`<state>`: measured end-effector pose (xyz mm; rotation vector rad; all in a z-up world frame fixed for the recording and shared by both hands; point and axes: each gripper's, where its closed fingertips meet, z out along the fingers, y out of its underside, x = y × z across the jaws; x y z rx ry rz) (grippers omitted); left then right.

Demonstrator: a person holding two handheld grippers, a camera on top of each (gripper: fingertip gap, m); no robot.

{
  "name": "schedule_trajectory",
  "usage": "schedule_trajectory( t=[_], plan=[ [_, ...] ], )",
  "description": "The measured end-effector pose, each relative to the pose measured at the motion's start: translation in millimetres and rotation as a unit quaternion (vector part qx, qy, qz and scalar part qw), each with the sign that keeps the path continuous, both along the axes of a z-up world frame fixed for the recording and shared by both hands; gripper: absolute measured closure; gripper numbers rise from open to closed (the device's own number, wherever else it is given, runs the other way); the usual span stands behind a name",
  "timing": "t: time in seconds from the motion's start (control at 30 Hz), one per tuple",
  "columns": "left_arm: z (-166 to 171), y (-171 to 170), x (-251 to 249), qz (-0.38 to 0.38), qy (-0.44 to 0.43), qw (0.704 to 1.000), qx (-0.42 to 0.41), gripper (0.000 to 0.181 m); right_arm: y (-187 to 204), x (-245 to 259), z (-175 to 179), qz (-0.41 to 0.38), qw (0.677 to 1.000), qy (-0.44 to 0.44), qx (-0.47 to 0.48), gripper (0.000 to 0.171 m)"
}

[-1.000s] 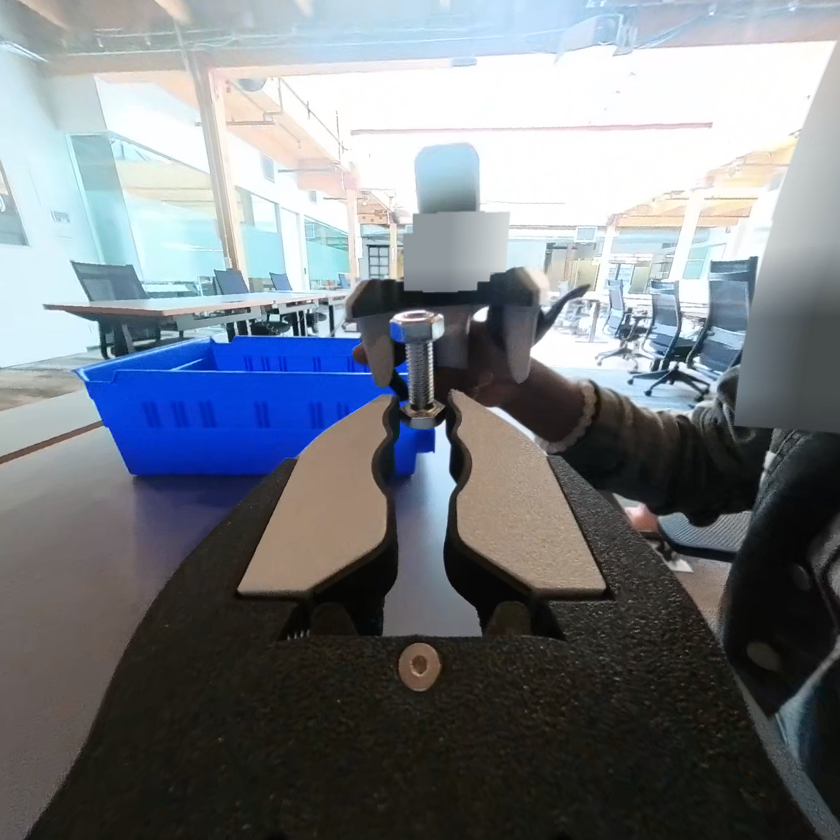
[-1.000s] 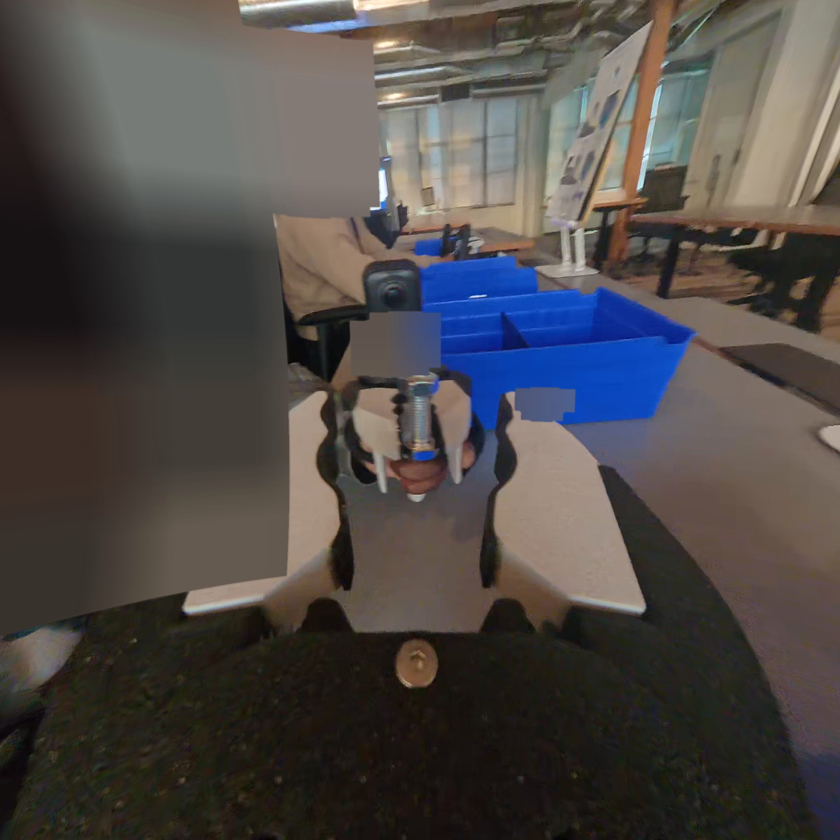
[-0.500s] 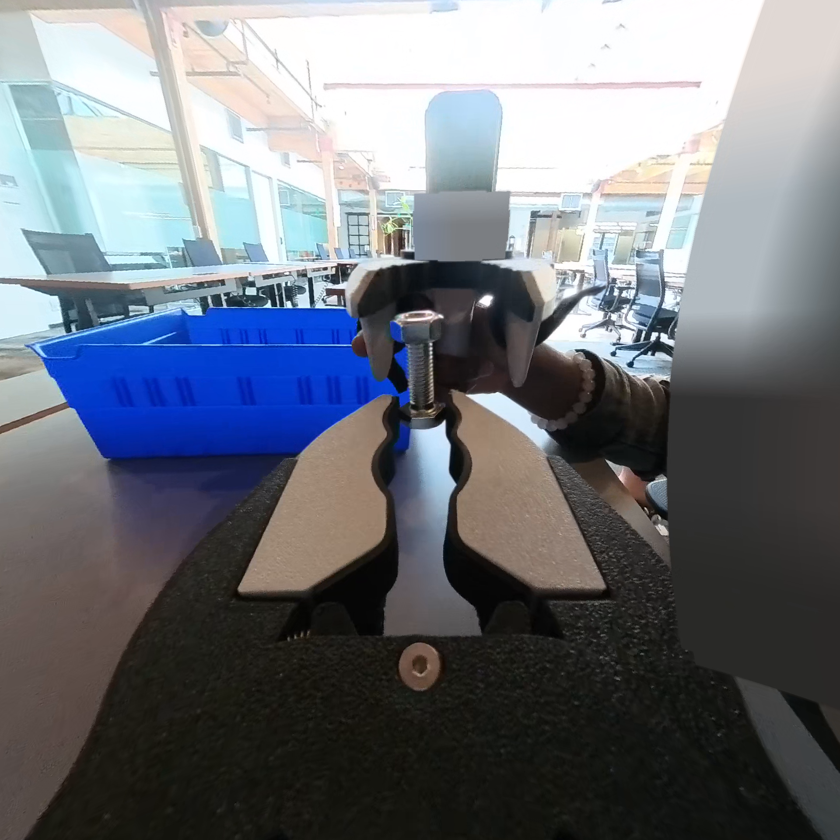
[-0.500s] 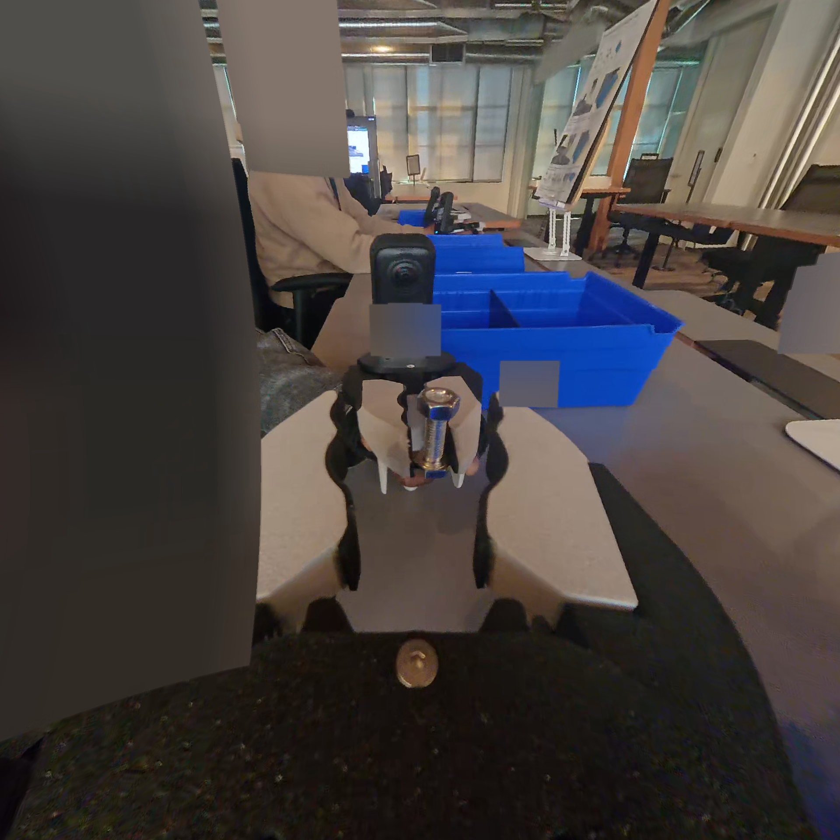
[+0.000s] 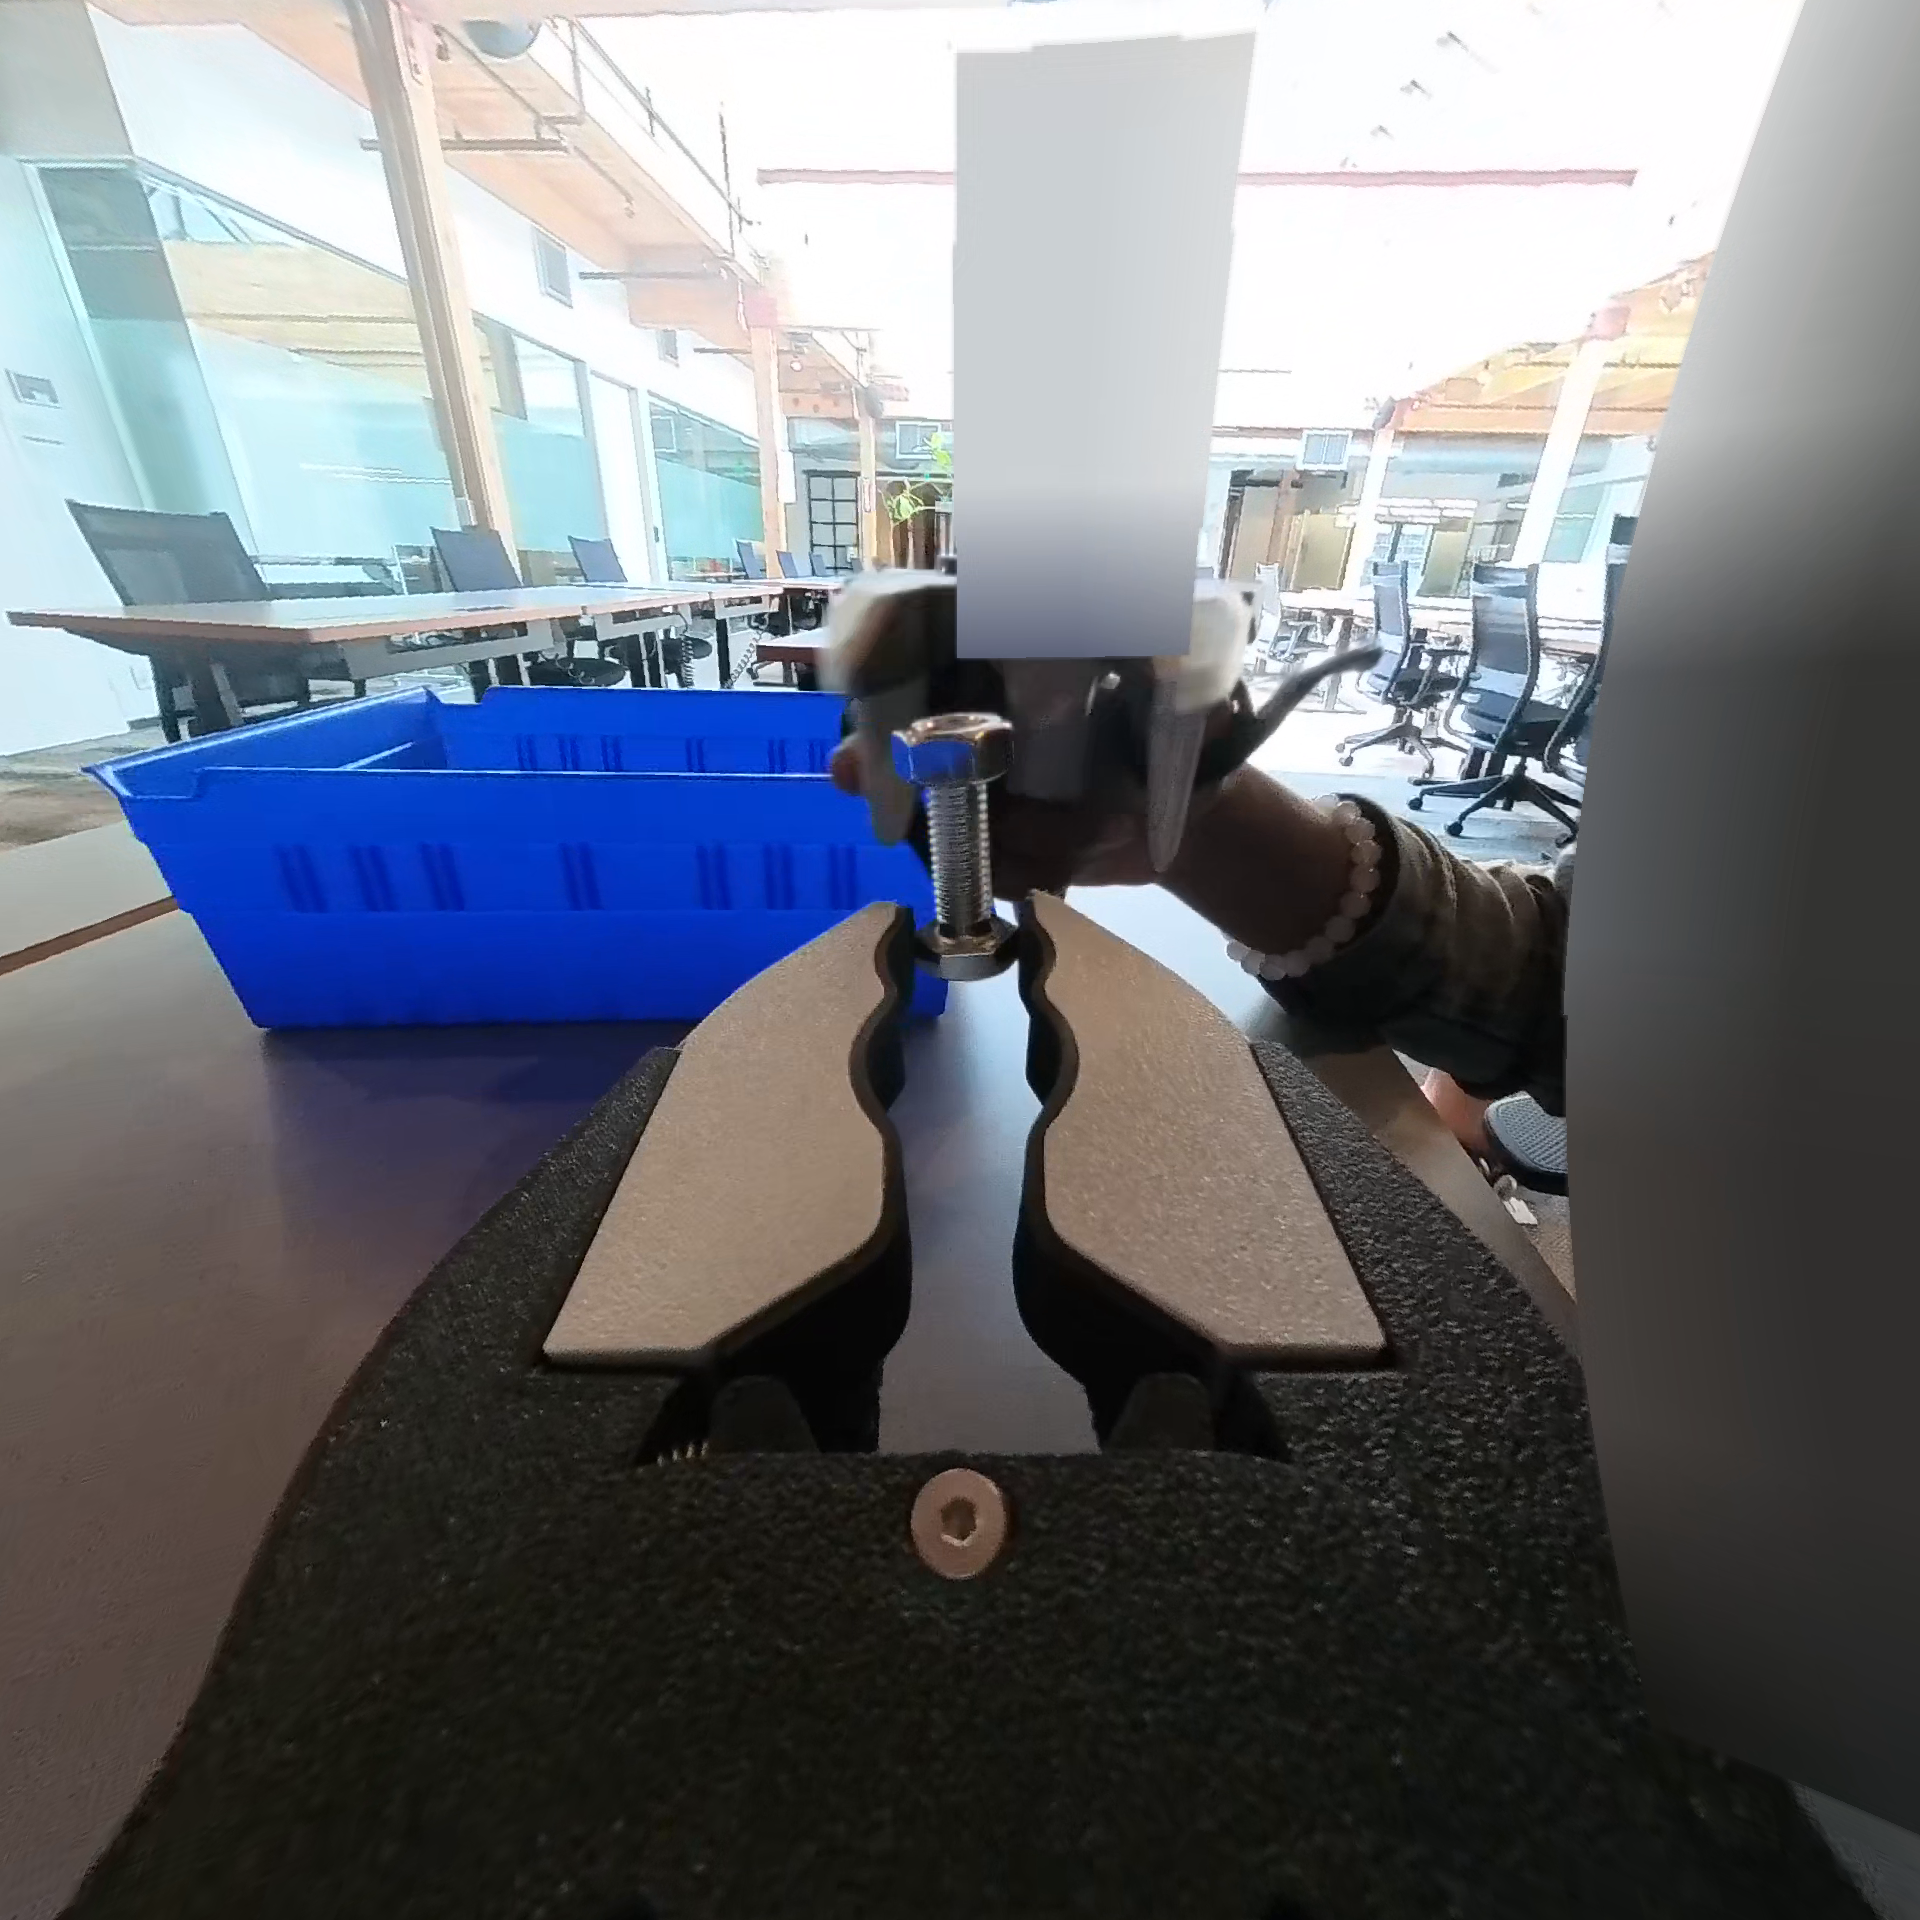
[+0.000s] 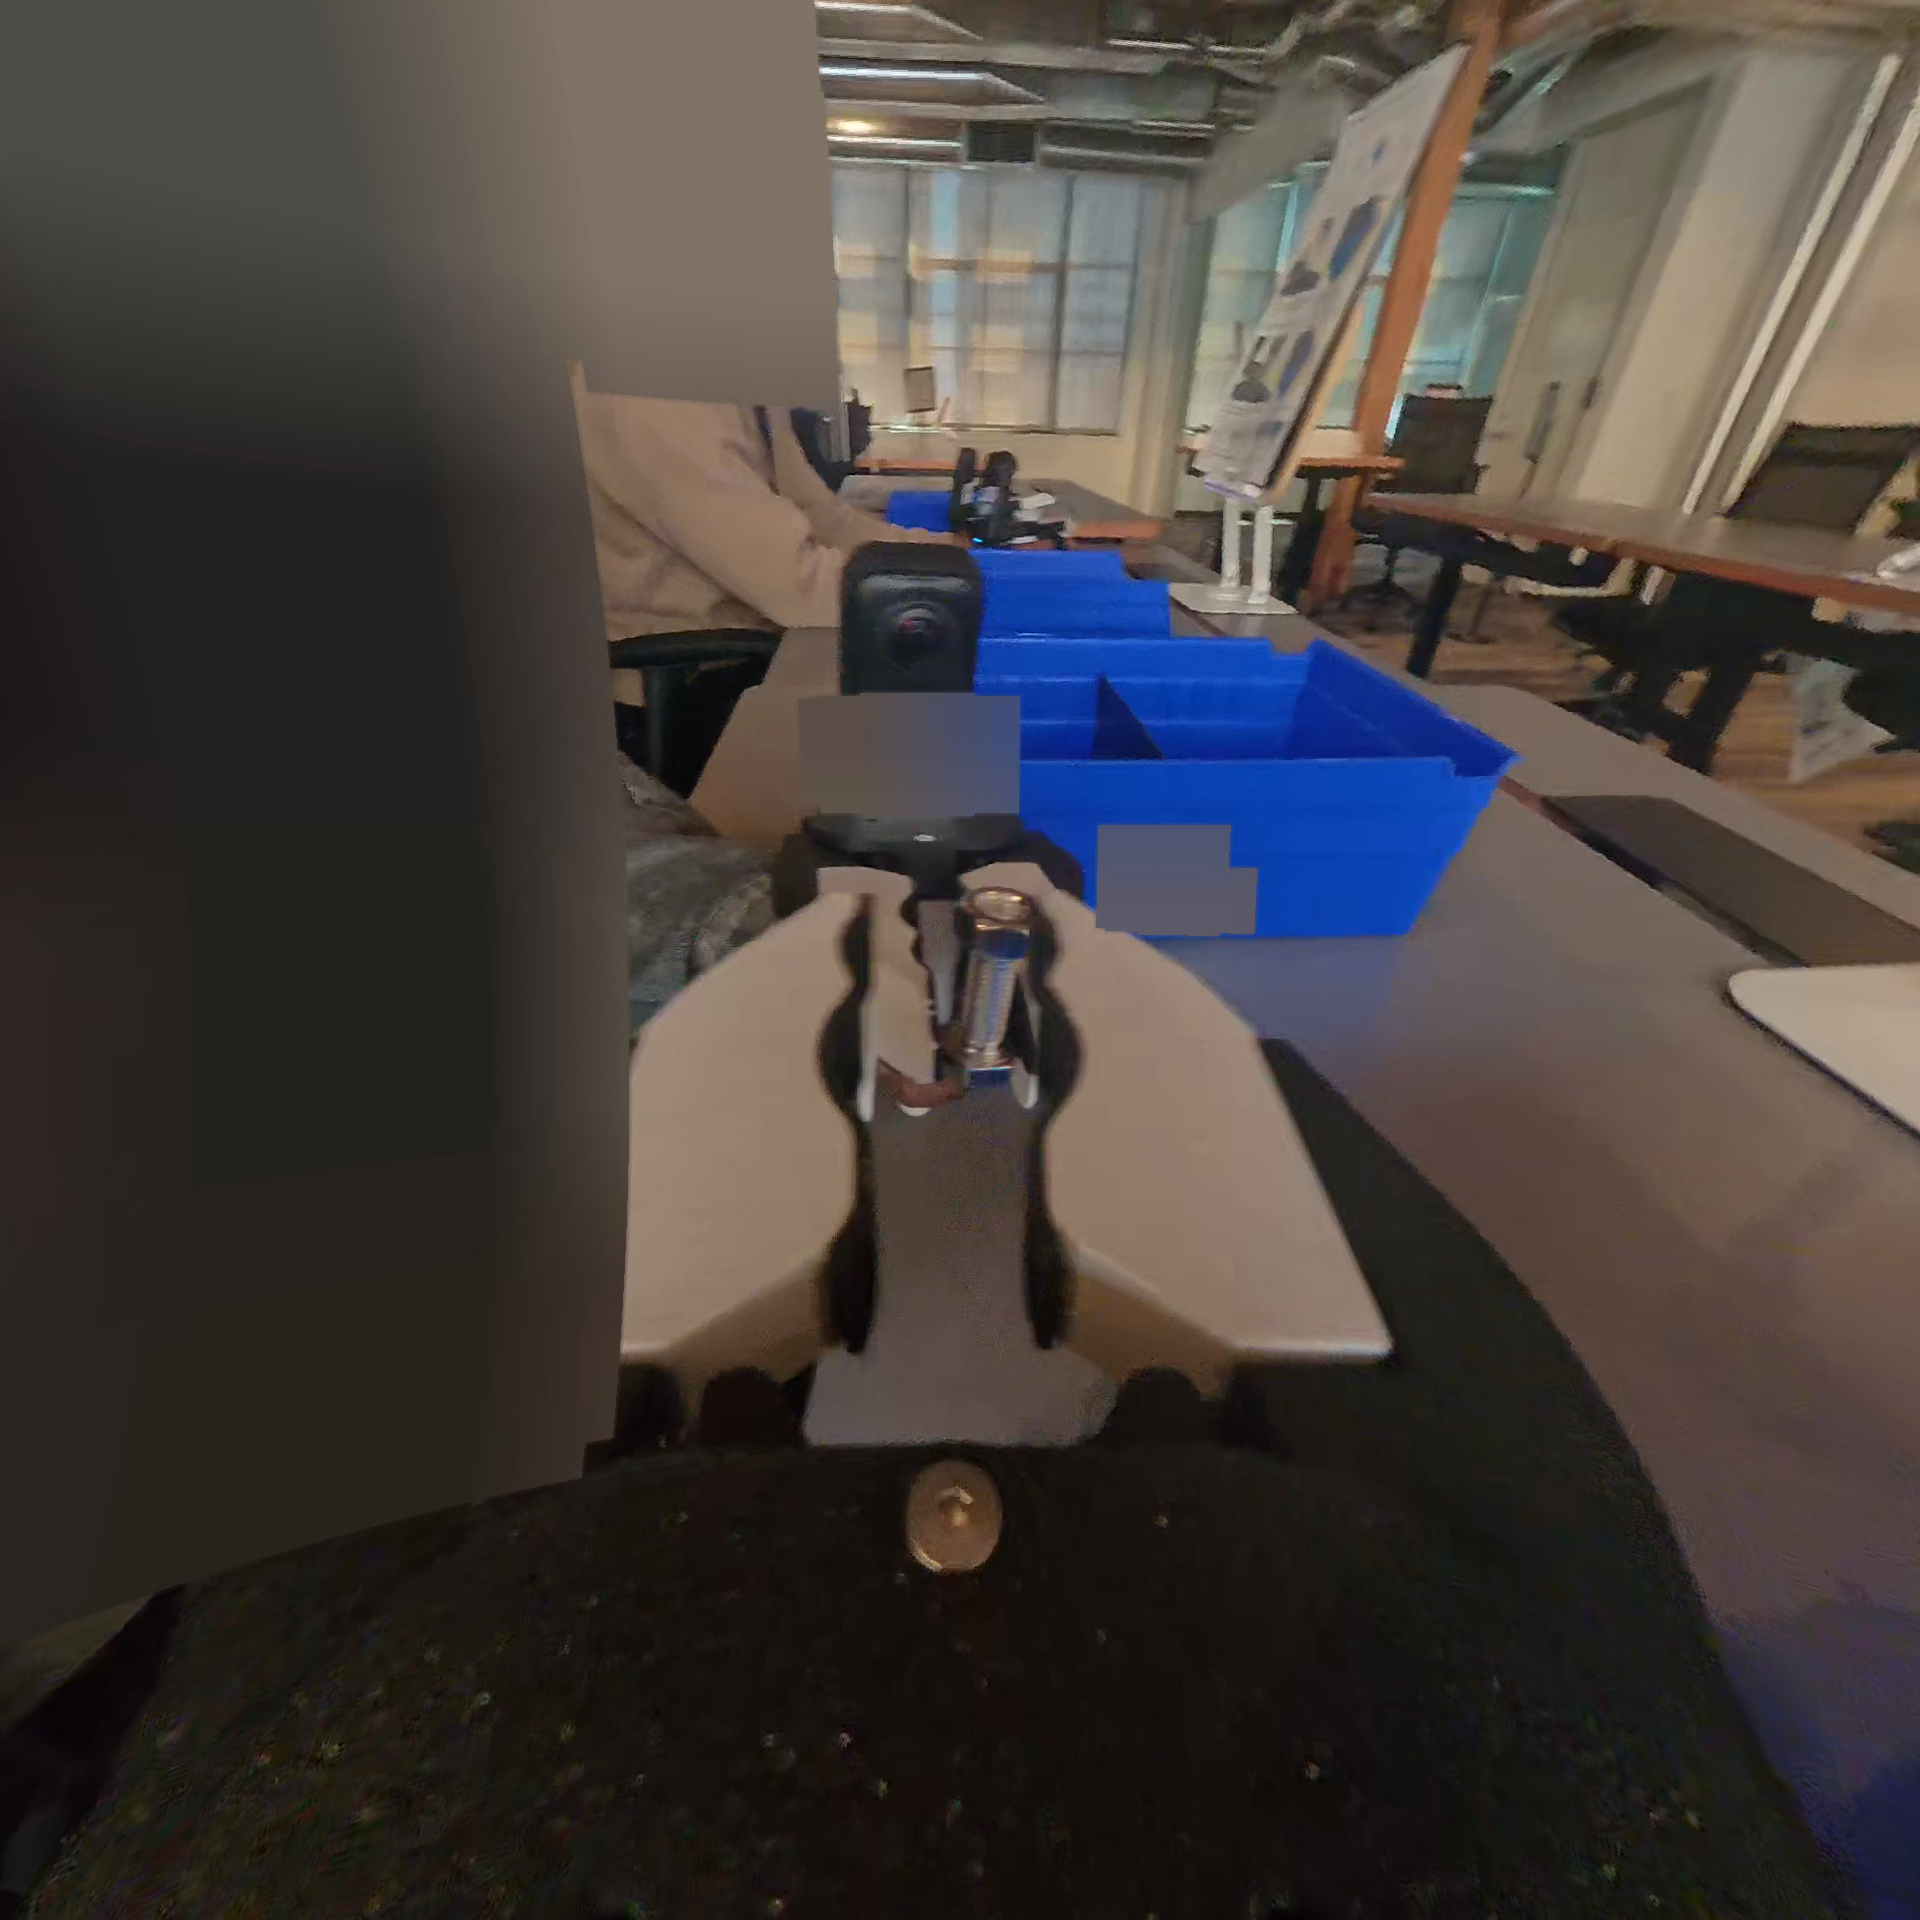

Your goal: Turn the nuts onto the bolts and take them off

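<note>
One bolt [image 5: 961, 821] stands upright above the desk [image 5: 156, 1195], one nut [image 5: 964, 948] clamped in the left gripper [image 5: 964, 940] fingers; the right gripper [image 6: 961, 971] fingers flank its head, contact unclear. One blue bin [image 5: 520, 883] sits left.

dark grey table [image 5: 312, 1195]; blue bin [image 5: 540, 873] resting on it at ten o'clock in left wrist view, two o'clock in right wrist view, white flat pad [image 6: 1839, 1029] at three o'clock there
</note>
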<state>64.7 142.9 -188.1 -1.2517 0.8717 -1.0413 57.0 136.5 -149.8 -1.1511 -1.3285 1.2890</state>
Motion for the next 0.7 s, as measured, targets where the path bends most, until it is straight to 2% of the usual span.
schedule_trajectory(
  t=[0.07,0.1,0.17,0.2,0.23,0.27,0.33,0.37,0.43,0.47,0.53,0.6,0.63,0.7],
  plan=[
    [0.7,0.7,-1.0,0.001,-0.004,1.0,-0.002,0.163,4.4,-6.8,-8.9,-0.01,1.0,-0.025,-0.009,0.11],
    [0.7,0.9,-1.1,0.0,-0.005,1.0,-0.003,0.163,1.9,-9.0,-12.4,-0.001,0.999,-0.036,-0.007,0.11],
    [0.7,1.0,-1.3,0.002,-0.005,1.0,-0.003,0.163,-2.8,-11.2,-13.0,0.011,0.999,-0.037,0.007,0.122],
    [0.8,1.6,-1.7,0.004,-0.006,1.0,-0.003,0.163,-3.5,-9.4,-12.0,0.012,0.999,-0.034,0.017,0.135],
    [1.1,2.3,-2.3,0.005,-0.008,1.0,-0.006,0.163,-6.0,-5.6,-9.7,0.02,0.999,-0.026,0.028,0.163],
    [1.4,2.2,-2.5,0.004,-0.01,1.0,-0.007,0.163,-7.9,-2.8,-4.7,0.025,0.999,-0.01,0.03,0.171],
    [0.8,1.3,-1.6,0.002,-0.006,1.0,-0.004,0.163,-3.8,-0.9,2.4,0.017,1.0,0.01,0.022,0.171],
    [0.2,0.5,-0.6,0.001,-0.002,1.0,-0.002,0.163,0.7,-3.0,3.1,0.004,1.0,0.011,0.015,0.163],
    [-0.2,-0.7,0.3,-0.002,0.0,1.0,0.0,0.163,6.4,-10.0,-1.9,-0.014,1.0,-0.005,0.001,0.113],
    [-0.1,-0.3,0.0,-0.001,-0.001,1.0,-0.001,0.163,5.3,-13.2,-6.7,-0.009,1.0,-0.021,0.0,0.108],
    [0.5,0.7,-1.1,0.0,-0.005,1.0,-0.005,0.163,0.0,-15.4,-12.9,0.004,0.999,-0.039,0.014,0.118],
    [0.6,1.3,-1.7,0.002,-0.007,1.0,-0.007,0.163,-3.9,-9.1,-8.8,0.006,0.999,-0.022,0.048,0.163],
    [0.6,1.3,-1.6,0.002,-0.007,1.0,-0.006,0.163,-5.0,-4.6,-1.9,0.004,0.998,0.0,0.056,0.171],
    [0.0,-0.1,-0.6,-0.001,-0.002,1.0,-0.002,0.163,-1.4,-0.6,7.3,-0.007,0.998,0.027,0.048,0.171]
  ],
)
